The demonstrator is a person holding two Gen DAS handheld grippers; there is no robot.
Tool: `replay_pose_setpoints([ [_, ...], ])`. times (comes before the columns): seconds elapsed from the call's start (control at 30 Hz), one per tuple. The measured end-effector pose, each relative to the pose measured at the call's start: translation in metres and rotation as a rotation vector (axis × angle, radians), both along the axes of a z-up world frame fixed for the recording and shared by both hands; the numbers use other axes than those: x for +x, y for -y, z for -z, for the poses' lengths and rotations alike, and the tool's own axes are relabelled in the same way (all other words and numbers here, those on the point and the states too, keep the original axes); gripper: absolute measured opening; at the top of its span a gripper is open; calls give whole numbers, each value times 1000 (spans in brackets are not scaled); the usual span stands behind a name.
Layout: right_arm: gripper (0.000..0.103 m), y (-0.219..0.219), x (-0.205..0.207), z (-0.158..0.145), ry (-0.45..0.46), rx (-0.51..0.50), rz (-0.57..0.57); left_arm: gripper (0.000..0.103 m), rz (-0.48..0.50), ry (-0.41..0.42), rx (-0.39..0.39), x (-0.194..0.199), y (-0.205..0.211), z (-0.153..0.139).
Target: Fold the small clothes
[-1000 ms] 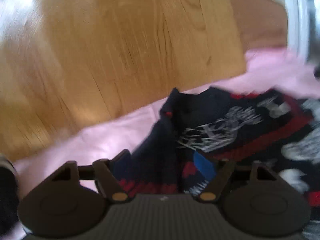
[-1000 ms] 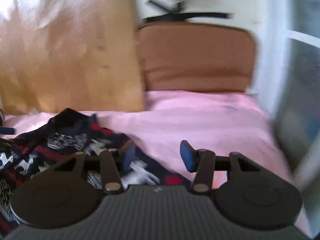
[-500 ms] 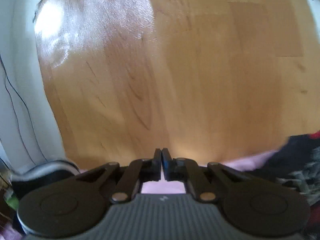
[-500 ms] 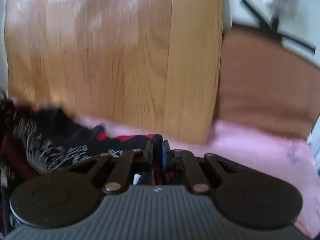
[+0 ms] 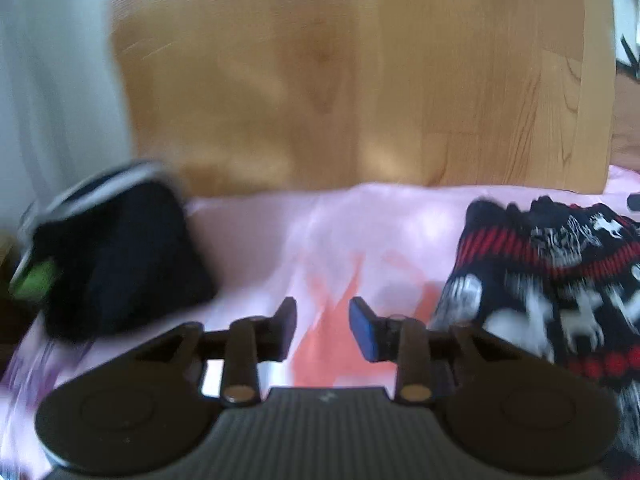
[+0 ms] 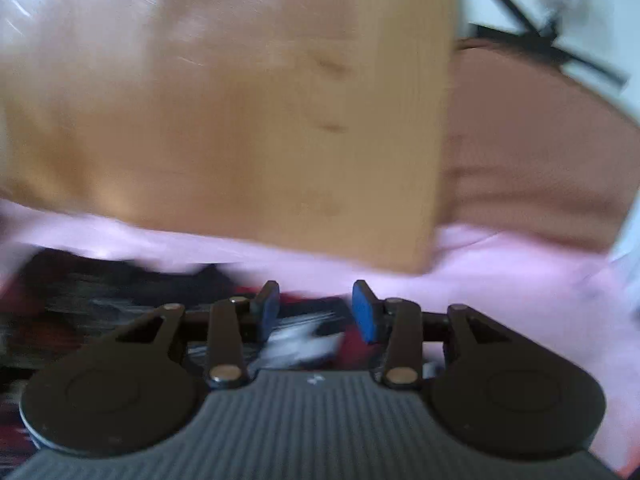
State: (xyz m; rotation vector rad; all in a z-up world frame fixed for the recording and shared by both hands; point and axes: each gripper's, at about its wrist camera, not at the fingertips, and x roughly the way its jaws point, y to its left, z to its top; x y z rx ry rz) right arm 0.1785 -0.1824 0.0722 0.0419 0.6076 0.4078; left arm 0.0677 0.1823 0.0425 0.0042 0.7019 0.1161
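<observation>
A dark knitted sweater (image 5: 540, 280) with red bands and white reindeer figures lies crumpled on the pink sheet (image 5: 320, 232), at the right of the left wrist view. My left gripper (image 5: 322, 328) hovers over bare sheet to the sweater's left. Its jaws are opening and nothing is between them. In the right wrist view the sweater (image 6: 120, 292) spreads blurred across the lower left. My right gripper (image 6: 315, 312) is just above the sweater's edge. Its jaws are opening, cloth shows below the gap, and the blue pads (image 6: 364, 314) do not press on it.
A wooden headboard (image 5: 340, 80) stands behind the bed. A dark bundle (image 5: 120, 260) with a white rim and a green patch lies at the left on the sheet. A brown cushion (image 6: 540, 160) sits at the back right, with bare pink sheet (image 6: 520, 280) in front of it.
Both grippers were open a second ago, shut half a second ago, and are now open again. The left view has swung, so the sheet, the dark bundle and the sweater now show.
</observation>
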Motion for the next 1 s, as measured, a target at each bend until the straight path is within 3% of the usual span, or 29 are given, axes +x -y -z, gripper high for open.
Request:
replay_pose_setpoints([
  [0.1,44,-31,-40,-4,-85,119,-203,39,-62,-2,-74,-52,-25,2],
  [0.2,44,-72,-70,9,-167,154,-344,52,-70,-10,-205,-104,-38,9],
  [0.27,44,-98,-80,21,-210,148,-387,79,-39,-15,-277,-135,-39,11],
  [0.33,44,-116,-86,29,-245,140,-411,97,-6,-6,-335,-165,-35,14],
  [0.4,44,-128,-99,33,-251,147,-433,103,38,21,-332,-193,-25,13],
  [0.5,44,-137,-112,29,-264,158,-454,102,67,48,-298,-215,-15,13],
  [0.53,44,-136,-119,25,-270,160,-458,98,76,53,-293,-221,-13,14],
  [0.6,45,-140,-127,23,-279,158,-454,72,98,30,-274,-221,-9,23],
  [0.63,45,-139,-129,21,-285,157,-451,41,102,-1,-269,-216,-9,32],
  [0.67,45,-144,-129,25,-291,159,-449,29,103,-27,-275,-212,-9,37],
  [0.7,45,-144,-131,24,-296,165,-451,23,111,-17,-314,-212,-12,38],
  [0.73,45,-143,-132,24,-303,171,-456,10,126,-3,-352,-214,-16,36],
  [0.83,51,-143,-145,23,-346,204,-487,10,149,89,-436,-222,-25,22],
  [0.93,60,-145,-159,29,-428,256,-543,10,213,190,-576,-234,-33,4],
  [1.0,62,-148,-163,36,-504,334,-577,10,256,231,-581,-237,-27,-5],
])
